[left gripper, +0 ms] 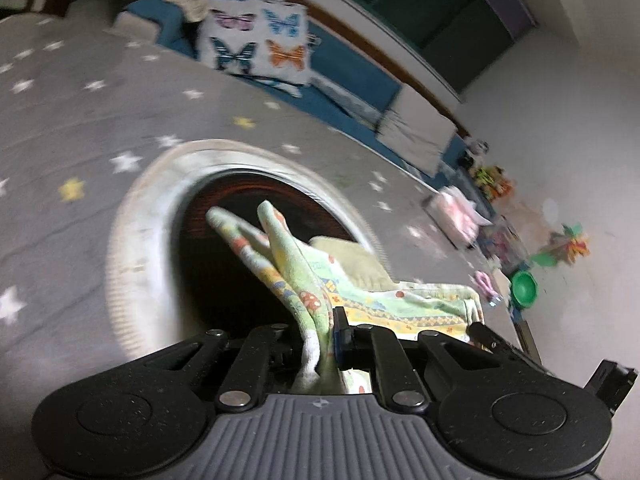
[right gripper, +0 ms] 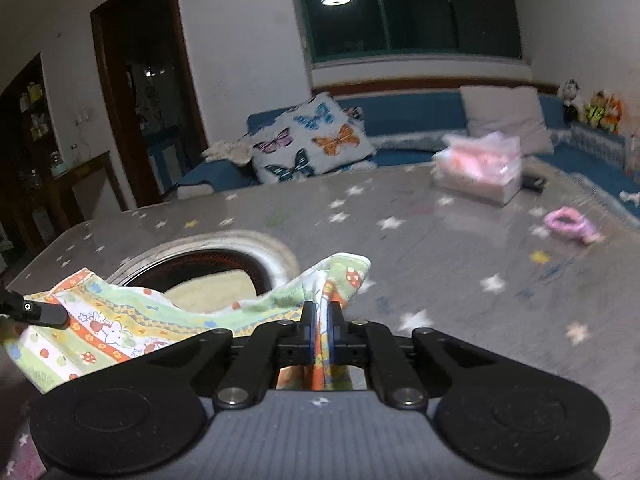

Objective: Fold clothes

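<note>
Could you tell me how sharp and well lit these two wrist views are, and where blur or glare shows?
Left wrist view: dim, strongly fisheye-bent and tilted; the star-patterned table cover is smeared by motion, while the left gripper and the printed cloth stay fairly crisp. Right wrist view: equally dim; the tissue pack is blurred, and a ceiling lamp glares in the dark window.

Nothing's really reading as text here. The cloth (right gripper: 120, 332) is showing cartoon prints and maybe a bit of lettering near its lower edge, but it's too blurry to make out. No labels, brands or numbers are coming through anywhere else in either view.
</note>
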